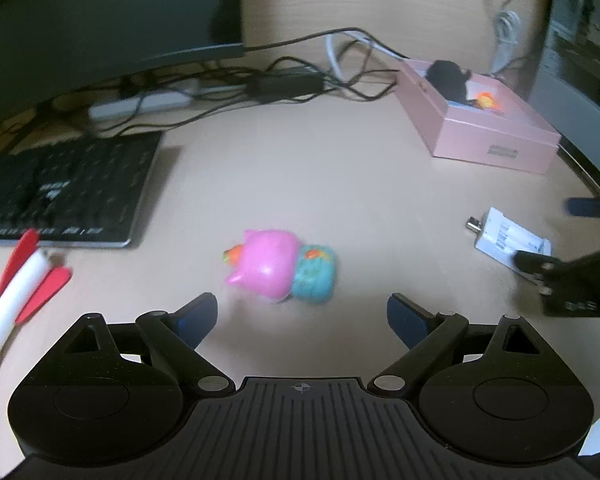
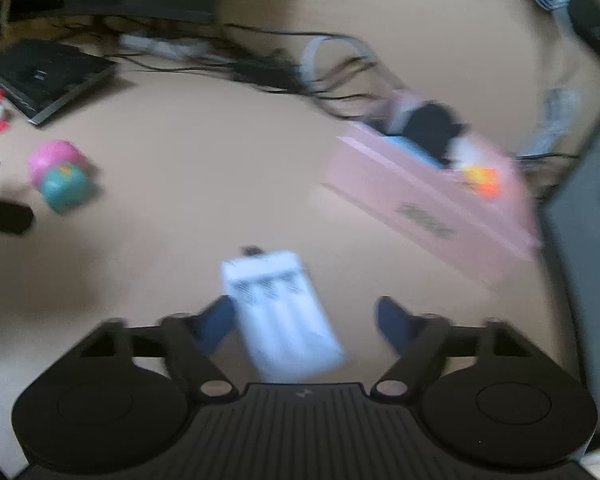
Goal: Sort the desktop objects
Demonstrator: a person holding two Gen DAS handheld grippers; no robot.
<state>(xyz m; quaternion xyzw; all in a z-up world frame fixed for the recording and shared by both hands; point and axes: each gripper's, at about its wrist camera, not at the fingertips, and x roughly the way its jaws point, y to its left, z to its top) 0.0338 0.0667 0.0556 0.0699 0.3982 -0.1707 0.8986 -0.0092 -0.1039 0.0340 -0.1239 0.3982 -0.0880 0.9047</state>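
A pink and teal toy (image 1: 278, 274) lies on the wooden desk just ahead of my left gripper (image 1: 302, 316), which is open and empty. The toy also shows in the right wrist view (image 2: 62, 174) at the far left. A white pack with a small dark end (image 2: 284, 312) lies on the desk between the open fingers of my right gripper (image 2: 306, 324); it shows in the left wrist view (image 1: 508, 238) too. A pink box (image 1: 476, 114) at the back right holds a black object (image 1: 448, 78) and an orange-yellow toy (image 1: 486, 102). The right wrist view is blurred.
A black keyboard (image 1: 64, 192) lies at the left under a monitor (image 1: 92, 16). A power strip (image 1: 140, 104) and tangled cables (image 1: 300, 76) run along the back. A red and white object (image 1: 18, 292) lies at the left edge. A dark case (image 1: 580, 60) stands at the right.
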